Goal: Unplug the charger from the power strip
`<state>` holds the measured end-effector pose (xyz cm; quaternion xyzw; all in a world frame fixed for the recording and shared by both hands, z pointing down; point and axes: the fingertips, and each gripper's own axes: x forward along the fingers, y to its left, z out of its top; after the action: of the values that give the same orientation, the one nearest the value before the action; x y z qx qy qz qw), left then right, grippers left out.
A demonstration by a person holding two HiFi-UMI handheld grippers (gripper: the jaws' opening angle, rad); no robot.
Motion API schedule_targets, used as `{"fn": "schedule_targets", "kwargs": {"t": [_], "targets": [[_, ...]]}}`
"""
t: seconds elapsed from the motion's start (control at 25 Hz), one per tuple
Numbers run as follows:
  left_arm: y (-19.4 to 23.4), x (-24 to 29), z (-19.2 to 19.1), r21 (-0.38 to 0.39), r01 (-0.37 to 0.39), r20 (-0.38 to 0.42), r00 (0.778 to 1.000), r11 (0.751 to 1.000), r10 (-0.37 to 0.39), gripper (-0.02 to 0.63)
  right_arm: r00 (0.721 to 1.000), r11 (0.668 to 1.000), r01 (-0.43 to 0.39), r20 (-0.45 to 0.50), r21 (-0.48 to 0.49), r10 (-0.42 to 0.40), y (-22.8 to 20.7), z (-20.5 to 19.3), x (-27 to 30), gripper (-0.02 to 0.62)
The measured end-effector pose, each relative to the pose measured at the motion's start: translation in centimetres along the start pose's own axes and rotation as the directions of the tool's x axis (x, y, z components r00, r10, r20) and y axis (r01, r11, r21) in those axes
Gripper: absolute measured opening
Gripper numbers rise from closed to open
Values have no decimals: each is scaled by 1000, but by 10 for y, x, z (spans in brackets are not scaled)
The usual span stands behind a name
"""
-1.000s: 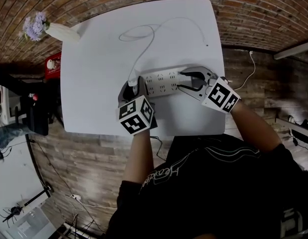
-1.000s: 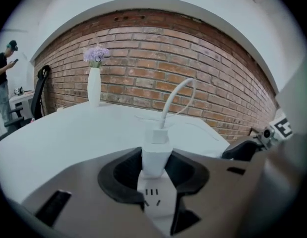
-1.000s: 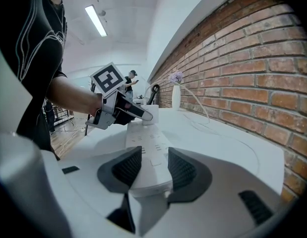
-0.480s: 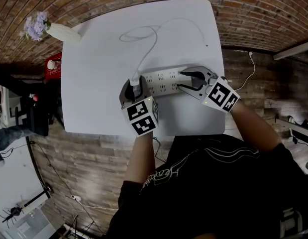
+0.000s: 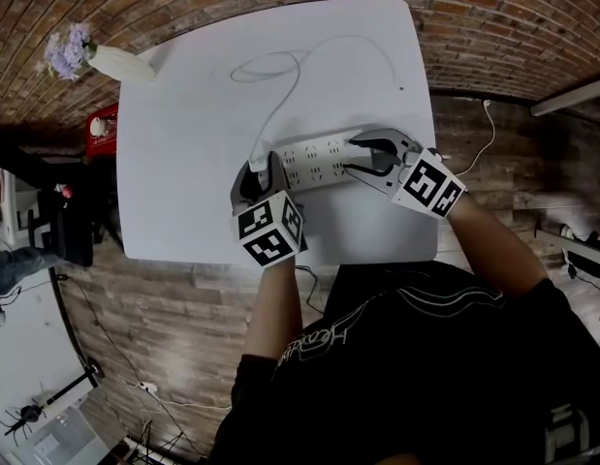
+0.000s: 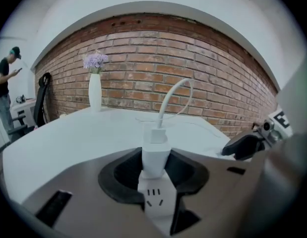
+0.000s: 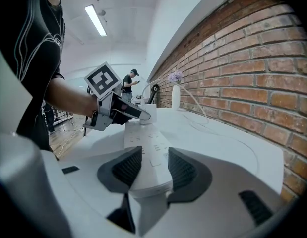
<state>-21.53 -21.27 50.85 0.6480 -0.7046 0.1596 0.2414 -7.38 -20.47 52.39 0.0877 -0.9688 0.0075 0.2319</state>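
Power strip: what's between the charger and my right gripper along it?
Only empty sockets of the power strip: no other plug stands between the charger and the right gripper. The head view and the right gripper view both show it.

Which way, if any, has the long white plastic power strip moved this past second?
No. The power strip lies unmoved, equally far from the white table's right edge.
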Motion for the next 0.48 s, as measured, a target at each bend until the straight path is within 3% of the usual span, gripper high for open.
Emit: {"fn": "schedule_targets", "kwargs": {"t": [0.12,0.2,0.28,0.48], "targets": [[-5,-3,4,88,-58,17,998,994,57,133,1000,1000,2,7,0,-2,0,0,-1,146],[-7,-3,6,108,-68,21,998,992,66,133,1000,1000,4,10,3,-4,0,0,-2,147],[-6,-3,5,74,-45,10,999,996,44,133,1000,1000,5,8,4,-5,0,0,-1,147],[0,-3,0,-96,35,-21,999,995,-37,139,1000,1000,1,1,2,-1,0,0,0,147]]}}
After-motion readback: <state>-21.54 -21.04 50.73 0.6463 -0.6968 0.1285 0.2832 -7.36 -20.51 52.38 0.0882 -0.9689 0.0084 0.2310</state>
